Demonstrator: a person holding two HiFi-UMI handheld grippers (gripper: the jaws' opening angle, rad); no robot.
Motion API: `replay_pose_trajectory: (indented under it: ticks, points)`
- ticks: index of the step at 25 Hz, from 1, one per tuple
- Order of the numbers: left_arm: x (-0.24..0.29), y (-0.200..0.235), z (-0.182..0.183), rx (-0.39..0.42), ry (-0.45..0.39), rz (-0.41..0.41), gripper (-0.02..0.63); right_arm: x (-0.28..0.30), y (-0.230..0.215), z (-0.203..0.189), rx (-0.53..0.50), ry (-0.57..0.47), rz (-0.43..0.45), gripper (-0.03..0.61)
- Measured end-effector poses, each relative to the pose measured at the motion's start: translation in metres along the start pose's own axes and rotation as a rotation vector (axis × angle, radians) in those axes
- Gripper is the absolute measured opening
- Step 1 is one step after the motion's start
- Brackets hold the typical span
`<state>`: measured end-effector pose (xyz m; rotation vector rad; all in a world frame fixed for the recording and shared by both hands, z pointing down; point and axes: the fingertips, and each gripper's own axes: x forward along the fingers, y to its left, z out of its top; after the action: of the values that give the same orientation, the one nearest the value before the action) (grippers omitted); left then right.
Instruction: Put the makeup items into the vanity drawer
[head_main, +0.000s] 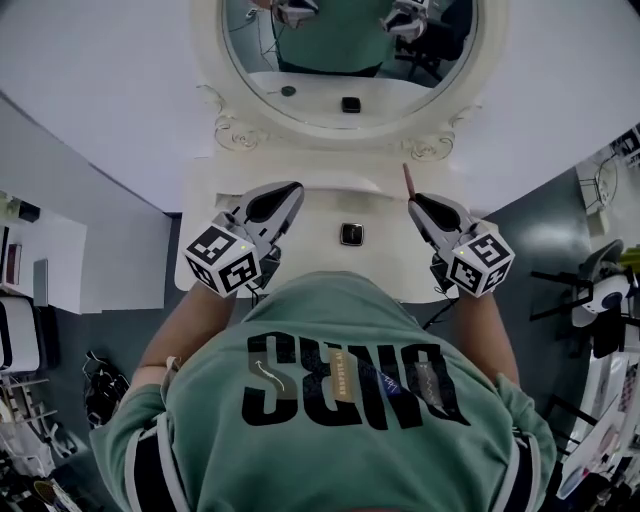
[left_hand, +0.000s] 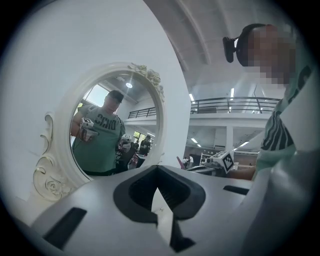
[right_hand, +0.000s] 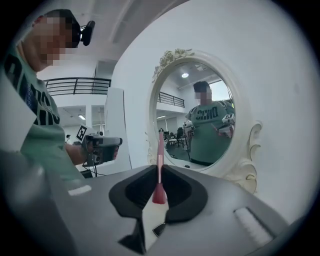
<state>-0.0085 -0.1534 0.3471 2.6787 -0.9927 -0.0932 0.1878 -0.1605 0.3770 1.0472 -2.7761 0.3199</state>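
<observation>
- Head view – a person (head_main: 340, 400) in a green shirt stands facing the oval mirror (head_main: 235, 130) of a white vanity. Both grippers are held up in front of the mirror. The left gripper (head_main: 293, 190) is toward the mirror's left side and the right gripper (head_main: 414, 203) toward its right. A thin pink makeup brush (head_main: 406, 178) sticks out of the right gripper toward the mirror. A small dark item (head_main: 351, 234) lies on the worktop (head_main: 210, 200) in front of the mirror, between the two grippers.
- Left gripper view – the left gripper (left_hand: 157, 168) points beside the mirror (left_hand: 50, 150); its fingers meet at the tips with nothing between them.
- Right gripper view – the right gripper (right_hand: 159, 170) has its fingers narrowed onto the makeup brush (right_hand: 159, 150), flared end nearest the camera, stem reaching toward the mirror (right_hand: 252, 135).
</observation>
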Motion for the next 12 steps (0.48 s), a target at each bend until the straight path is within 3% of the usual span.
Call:
replay_pose_trajectory:
  ticks: [12]
  points:
    - [0.003, 0.003, -0.005, -0.015, -0.005, 0.024, -0.002, 0.013, -0.001, 0.004, -0.024, 0.022, 0.044, 0.050]
